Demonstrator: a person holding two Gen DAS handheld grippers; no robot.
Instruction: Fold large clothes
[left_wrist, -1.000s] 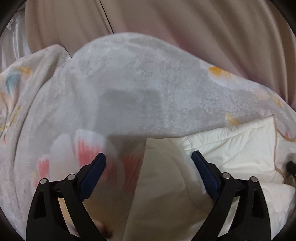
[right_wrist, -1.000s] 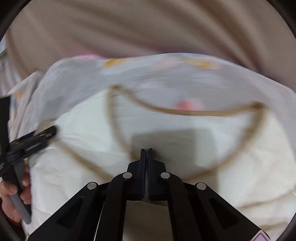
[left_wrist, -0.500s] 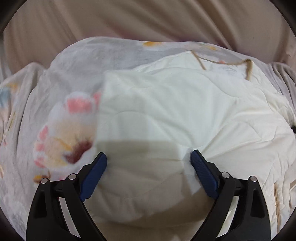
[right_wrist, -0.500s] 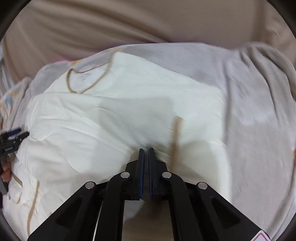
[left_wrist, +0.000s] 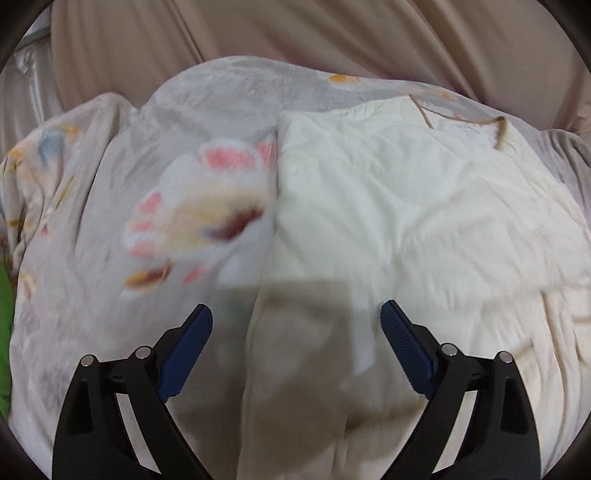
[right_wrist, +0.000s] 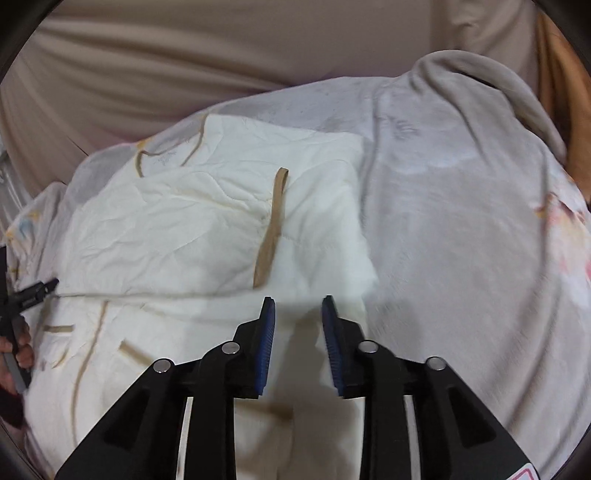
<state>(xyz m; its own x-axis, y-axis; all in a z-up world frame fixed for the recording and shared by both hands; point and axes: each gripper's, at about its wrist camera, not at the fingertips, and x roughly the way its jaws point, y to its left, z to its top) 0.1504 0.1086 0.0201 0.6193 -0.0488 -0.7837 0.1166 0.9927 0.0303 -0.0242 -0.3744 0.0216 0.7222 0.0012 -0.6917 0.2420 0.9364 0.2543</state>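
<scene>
A cream quilted garment with tan trim (left_wrist: 406, 206) lies folded over on a grey floral blanket (left_wrist: 177, 206). In the right wrist view the garment (right_wrist: 192, 221) fills the left half, with a tan strap (right_wrist: 271, 225) across its folded layer. My left gripper (left_wrist: 295, 321) is wide open and empty, low over the garment's left edge. My right gripper (right_wrist: 298, 314) is partly open and empty, just above the garment's right edge. The left gripper's tip (right_wrist: 37, 288) and the hand holding it show at the far left of the right wrist view.
The grey blanket (right_wrist: 461, 221) covers the whole surface, bunched into a ridge at the far right. Beige curtains (left_wrist: 295, 37) hang behind. A green patch (left_wrist: 5, 332) shows at the left edge.
My right gripper has opened and let go of the garment, which now lies folded over. My left gripper stayed open and shifted slightly left along the garment's edge.
</scene>
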